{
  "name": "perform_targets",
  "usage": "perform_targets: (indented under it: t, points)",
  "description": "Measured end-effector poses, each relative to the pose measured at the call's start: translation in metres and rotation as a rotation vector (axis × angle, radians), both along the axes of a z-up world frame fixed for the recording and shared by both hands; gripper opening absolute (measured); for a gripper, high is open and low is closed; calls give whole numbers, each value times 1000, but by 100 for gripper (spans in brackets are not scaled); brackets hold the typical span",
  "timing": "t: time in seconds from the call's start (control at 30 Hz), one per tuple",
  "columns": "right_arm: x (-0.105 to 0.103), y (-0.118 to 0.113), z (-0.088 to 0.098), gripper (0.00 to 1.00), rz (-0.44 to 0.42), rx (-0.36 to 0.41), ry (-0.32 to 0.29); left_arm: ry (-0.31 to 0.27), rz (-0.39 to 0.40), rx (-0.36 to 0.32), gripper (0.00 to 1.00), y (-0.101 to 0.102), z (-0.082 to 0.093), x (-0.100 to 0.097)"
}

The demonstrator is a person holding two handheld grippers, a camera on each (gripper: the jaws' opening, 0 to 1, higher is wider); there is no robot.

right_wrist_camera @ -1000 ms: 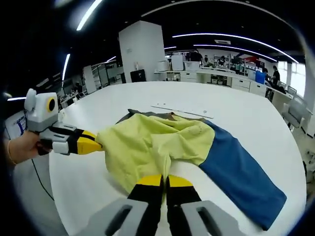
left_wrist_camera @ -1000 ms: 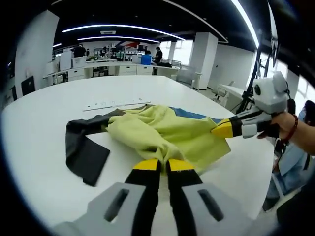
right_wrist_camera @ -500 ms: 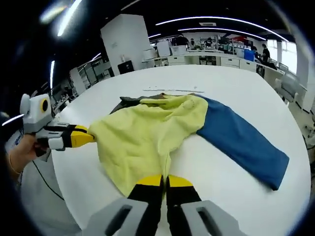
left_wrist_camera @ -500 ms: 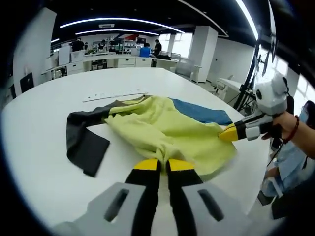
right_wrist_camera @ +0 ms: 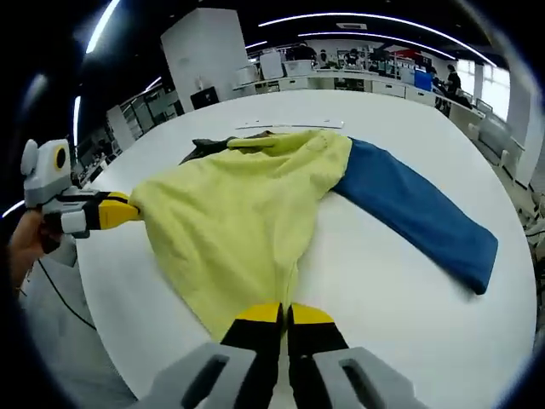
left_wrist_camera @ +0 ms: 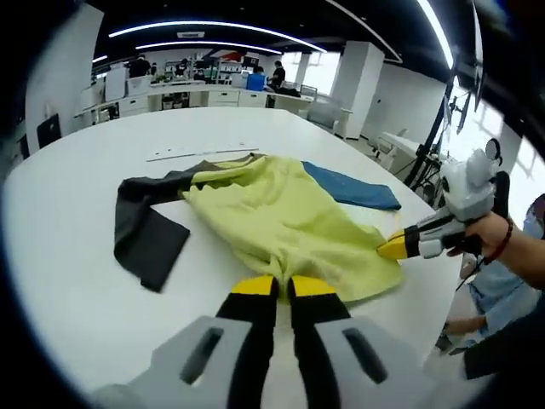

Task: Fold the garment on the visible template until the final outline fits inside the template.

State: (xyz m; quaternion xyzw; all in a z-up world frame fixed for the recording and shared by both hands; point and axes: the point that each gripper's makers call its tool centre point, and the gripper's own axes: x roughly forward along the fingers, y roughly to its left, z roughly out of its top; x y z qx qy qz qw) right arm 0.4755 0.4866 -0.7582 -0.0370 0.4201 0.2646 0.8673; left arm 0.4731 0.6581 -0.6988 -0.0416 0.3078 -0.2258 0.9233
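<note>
Both tongs are clamped shut on the hem of the garment [left_wrist_camera: 281, 217], one at each bottom corner. Left gripper [left_wrist_camera: 283, 288] has its yellow tips pinched on the yellow body right in front of it; you can see the right gripper [left_wrist_camera: 393, 248] off to its right, biting the other corner. From the right gripper view it's mirrored: right gripper [right_wrist_camera: 285, 316] closed on the hem at its tips, left one [right_wrist_camera: 119, 210] off to its left.

The shirt lies spread on the white table [right_wrist_camera: 409, 298], yellow body stretched between the two tongs, blue sleeve [right_wrist_camera: 417, 213] running out ahead and to the right of the right tongs, dark sleeve [left_wrist_camera: 149, 234] ahead and left of the left tongs. A thin pale strip [left_wrist_camera: 200, 154] lies beyond the collar end, prob the template mark, can't say for sure.

Handling imo: light, floppy knit, zero stiffness, so it'll sag and wrinkle w/o tension. Corner grips like these are the right spot; keep both pulling evenly.

Room: plenty of bare table ahead and to both sides. Near table edge sits close under both tongs tho, so hem could slip off toward the person.
</note>
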Motion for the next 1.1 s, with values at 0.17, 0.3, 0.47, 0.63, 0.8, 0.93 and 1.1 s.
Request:
perform_targets:
  t: [0.17, 0.3, 0.47, 0.63, 0.8, 0.93, 1.1]
  points:
    - [1, -3, -5, 0, -9, -7, -2, -57, -24, -45, 3, -22, 19, 19]
    - [2, -5, -6, 0, -14, -9, -4, -91, -40, -71, 3, -40, 29, 34]
    - [4, -9, -7, 0, -26, -5, -2, -112, -69, -70, 3, -64, 30, 54]
    - [5, -12, -8, 0, -34, -7, 0, -101, -87, -76, 3, -84, 23, 69]
    - [6, -13, -10, 0, -34, -10, 2, -80, -115, -59, 3, -102, 9, 79]
    - [7, -13, -12, 0, -30, -17, 3, -58, -124, -44, 3, -109, -4, 85]
    - [6, -12, -13, 0, -32, -18, 6, -24, -142, -15, 3, -119, -21, 90]
